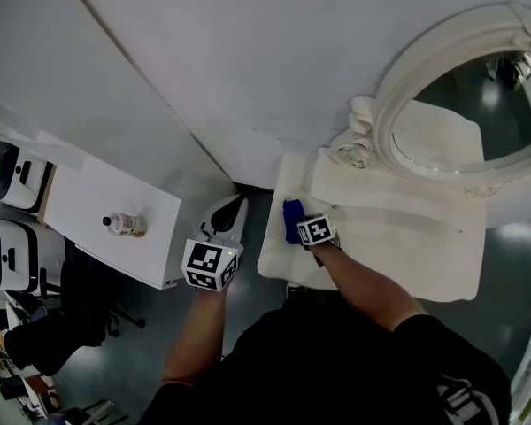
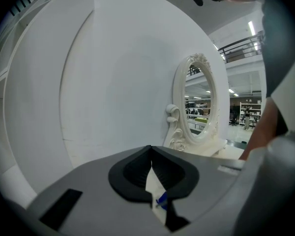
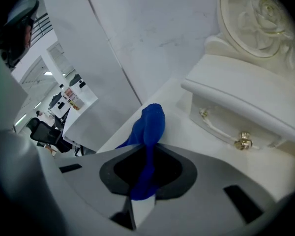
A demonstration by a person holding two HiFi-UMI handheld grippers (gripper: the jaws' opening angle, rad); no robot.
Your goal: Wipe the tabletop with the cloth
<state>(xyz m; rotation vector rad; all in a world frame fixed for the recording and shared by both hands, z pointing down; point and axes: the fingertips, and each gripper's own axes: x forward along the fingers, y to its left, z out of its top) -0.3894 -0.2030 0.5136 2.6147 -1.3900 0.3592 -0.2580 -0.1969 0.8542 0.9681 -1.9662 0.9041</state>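
A blue cloth (image 1: 291,220) lies bunched on the left end of the white tabletop (image 1: 398,246). My right gripper (image 1: 303,228) is shut on the blue cloth, which hangs out of the jaws in the right gripper view (image 3: 150,126), just above the tabletop (image 3: 179,124). My left gripper (image 1: 227,215) is off the table's left edge, over the floor. In the left gripper view the left gripper (image 2: 151,154) has its jaws pressed together with nothing between them.
An ornate oval mirror (image 1: 465,104) stands at the back of the table, with a small drawer and brass knob (image 3: 243,141) under it. To the left, a white side table (image 1: 88,204) carries a bottle (image 1: 124,226). A white wall runs behind.
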